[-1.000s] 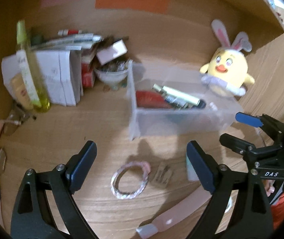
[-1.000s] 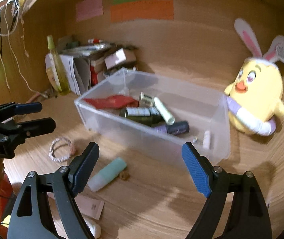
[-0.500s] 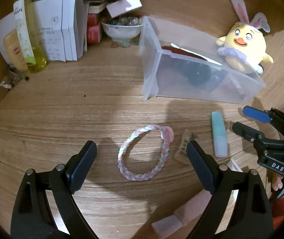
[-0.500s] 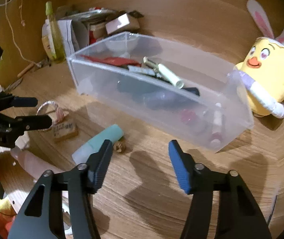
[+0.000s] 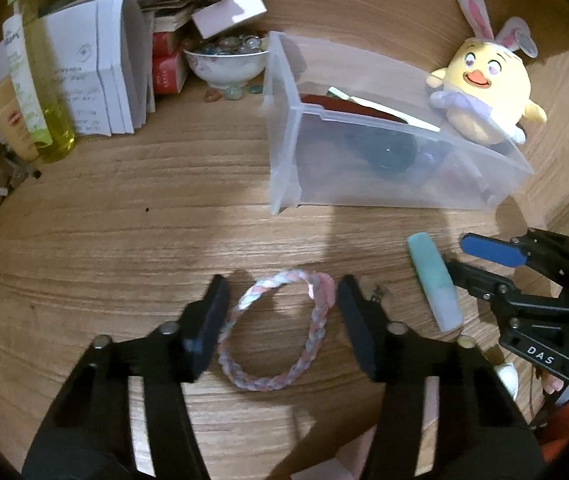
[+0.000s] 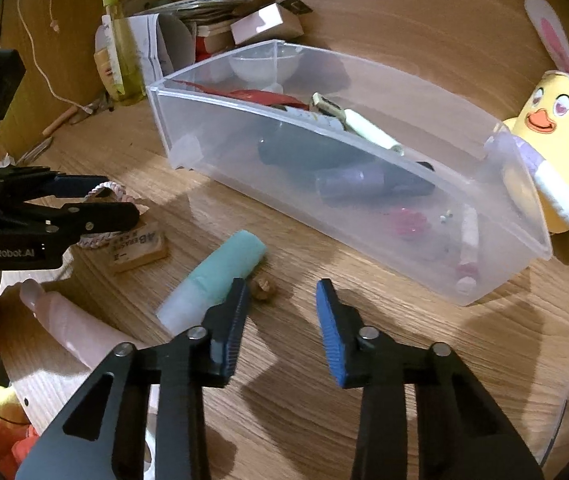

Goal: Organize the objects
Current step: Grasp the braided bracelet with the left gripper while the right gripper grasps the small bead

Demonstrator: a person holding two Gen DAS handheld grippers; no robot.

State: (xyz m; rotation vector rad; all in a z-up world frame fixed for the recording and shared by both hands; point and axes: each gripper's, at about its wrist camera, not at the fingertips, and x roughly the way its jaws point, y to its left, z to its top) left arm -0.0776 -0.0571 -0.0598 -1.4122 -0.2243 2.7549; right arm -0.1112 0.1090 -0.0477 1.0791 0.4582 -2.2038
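Observation:
A pastel braided bracelet (image 5: 274, 330) lies flat on the wooden table. My left gripper (image 5: 282, 296) is open, low over it, with a finger on each side of the loop. A mint tube (image 5: 436, 286) lies to its right; in the right wrist view the tube (image 6: 216, 280) lies just left of my open right gripper (image 6: 282, 312), whose left finger (image 6: 232, 320) is beside the tube's pale end. A clear plastic bin (image 6: 524, 184) behind holds several tubes and a red packet. The left gripper (image 6: 100, 200) also shows at the left of the right wrist view.
A small eraser box (image 6: 136, 246), a tiny brown nugget (image 6: 262, 290) and a pink tube (image 6: 72, 328) lie near the mint tube. A yellow bunny plush (image 5: 484, 92) sits right of the bin. Papers, a bowl of beads (image 5: 224, 62) and a yellow bottle (image 5: 44, 92) crowd the back left.
Both grippers have come down and forward towards the table. The left one's fingers have narrowed around the bracelet. The right one's fingers have narrowed next to the mint tube.

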